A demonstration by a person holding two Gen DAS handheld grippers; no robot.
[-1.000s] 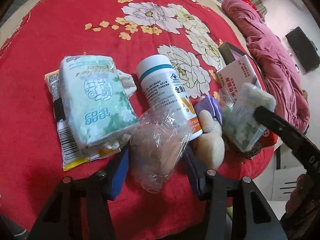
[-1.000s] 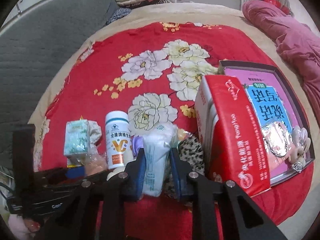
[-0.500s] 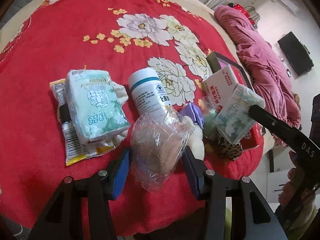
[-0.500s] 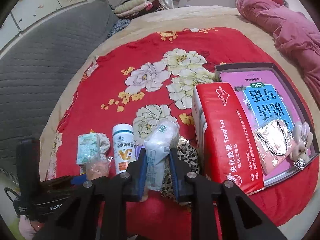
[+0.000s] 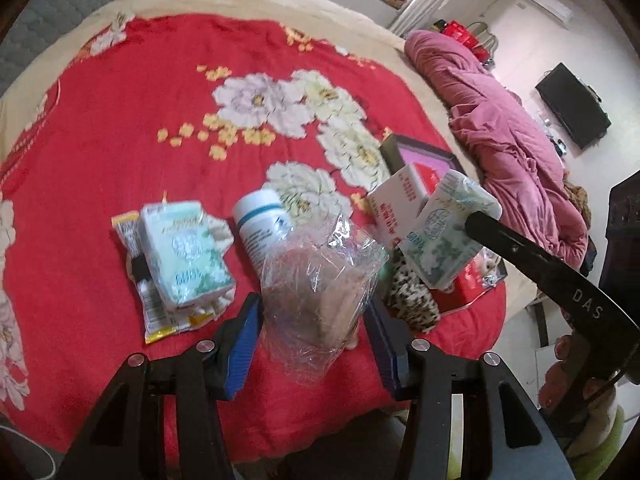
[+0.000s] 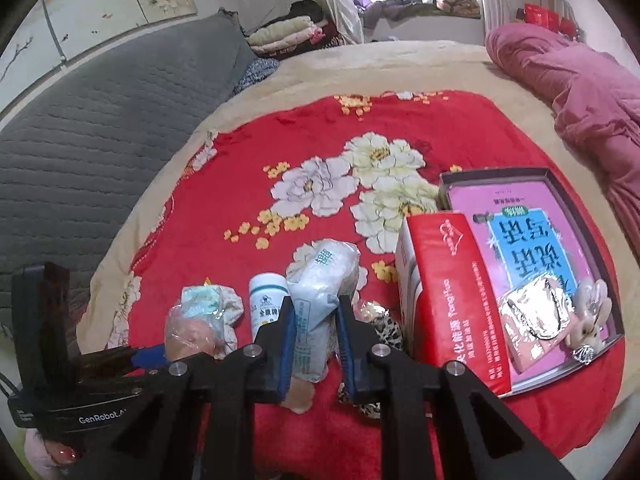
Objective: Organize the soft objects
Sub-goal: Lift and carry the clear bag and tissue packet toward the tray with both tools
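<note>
Jaws of left gripper (image 5: 314,316) clamp a clear bag (image 5: 320,280) above the red blanket (image 5: 120,100); right gripper (image 6: 316,344) pinches a tissue pack (image 6: 320,300), lifted left of the red box (image 6: 448,292).

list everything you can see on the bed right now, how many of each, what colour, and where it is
Blanket: one, red with pale flowers, spread over the bed.
Tissue pack: one, white-green, lying left on a yellow-edged wrapper.
Held tissue pack: one, white-green, lifted in the right gripper.
Clear plastic bag: one, transparent with something tan inside, lifted in the left gripper.
Bottle: one, white with teal band, lying mid-blanket.
Leopard-print item: one, brown-black, beside the red box.
Red box: one, red and white, right side.
Tray box: one, dark rim, pink booklet, silver pouch and plush charm inside.
Pink quilt: one, far right.
Grey pad: one, left.
Left gripper: black, blue pads.
Right gripper: black, blue pads.
</note>
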